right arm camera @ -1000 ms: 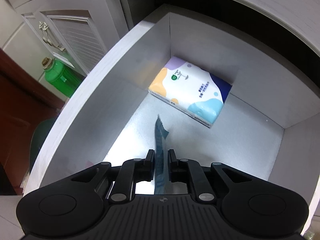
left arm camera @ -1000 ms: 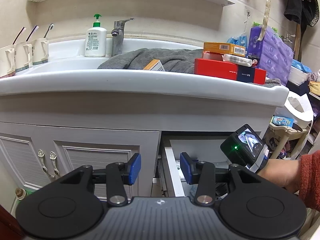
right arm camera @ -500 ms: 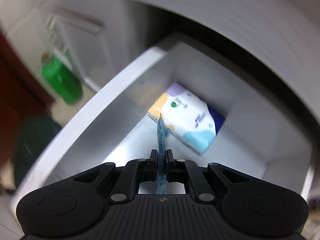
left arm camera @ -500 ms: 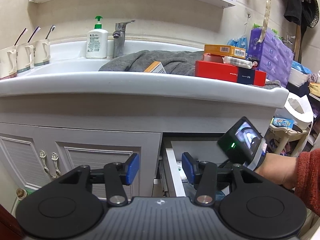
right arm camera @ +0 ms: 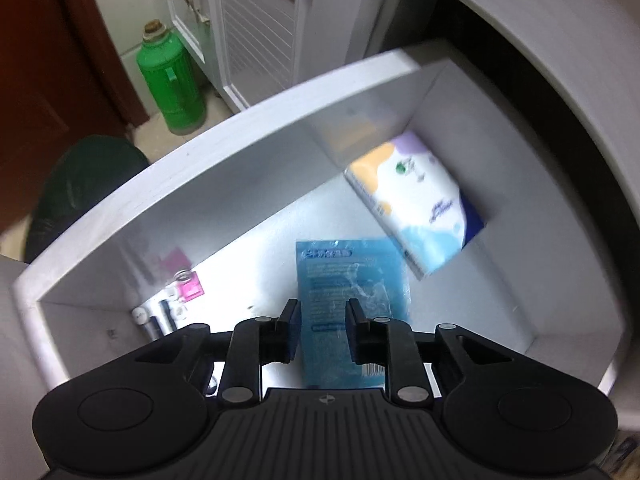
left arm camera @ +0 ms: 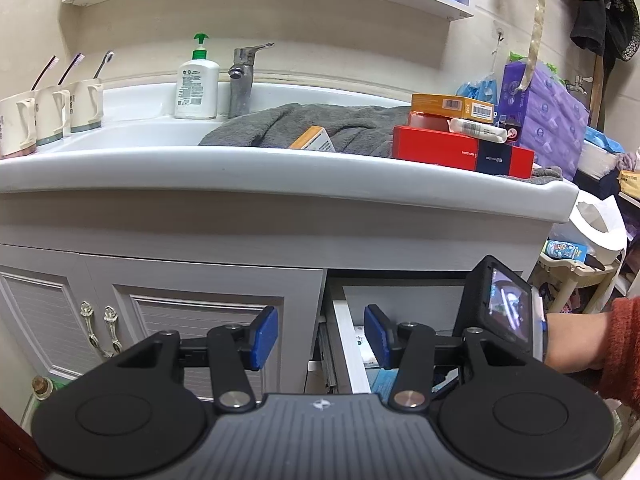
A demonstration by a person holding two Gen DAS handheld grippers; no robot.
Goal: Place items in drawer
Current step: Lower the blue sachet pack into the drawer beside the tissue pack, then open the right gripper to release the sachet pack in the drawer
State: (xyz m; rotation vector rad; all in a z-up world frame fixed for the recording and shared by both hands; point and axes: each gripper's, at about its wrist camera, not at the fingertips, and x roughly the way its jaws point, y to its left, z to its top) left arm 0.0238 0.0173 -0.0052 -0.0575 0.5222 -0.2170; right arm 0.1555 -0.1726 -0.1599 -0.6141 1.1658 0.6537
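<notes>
In the right wrist view the white drawer (right arm camera: 224, 152) is pulled open. A flat blue packet (right arm camera: 352, 280) lies on its floor, next to a white tissue pack (right arm camera: 416, 204) with orange and blue patches. My right gripper (right arm camera: 322, 318) is open just above the blue packet, touching nothing. In the left wrist view my left gripper (left arm camera: 320, 338) is open and empty in front of the cabinet, beside the open drawer (left arm camera: 348, 332). On the sink counter lie a red box (left arm camera: 460, 148), an orange box (left arm camera: 452, 106), a white tube (left arm camera: 478, 130) and a small orange carton (left arm camera: 314, 140).
A grey towel (left arm camera: 320, 124) lies in the basin beside a tap (left arm camera: 242, 76) and a soap bottle (left arm camera: 196, 84). Cups with toothbrushes (left arm camera: 52, 110) stand left. A green flask (right arm camera: 170, 80) stands on the floor by the cabinet doors (left arm camera: 192, 316). Small bottles (right arm camera: 160, 316) sit in the drawer's near corner.
My right gripper has opened and let go of the blue packet, which now lies flat on the drawer floor. The right view has swung left. The left gripper has barely moved.
</notes>
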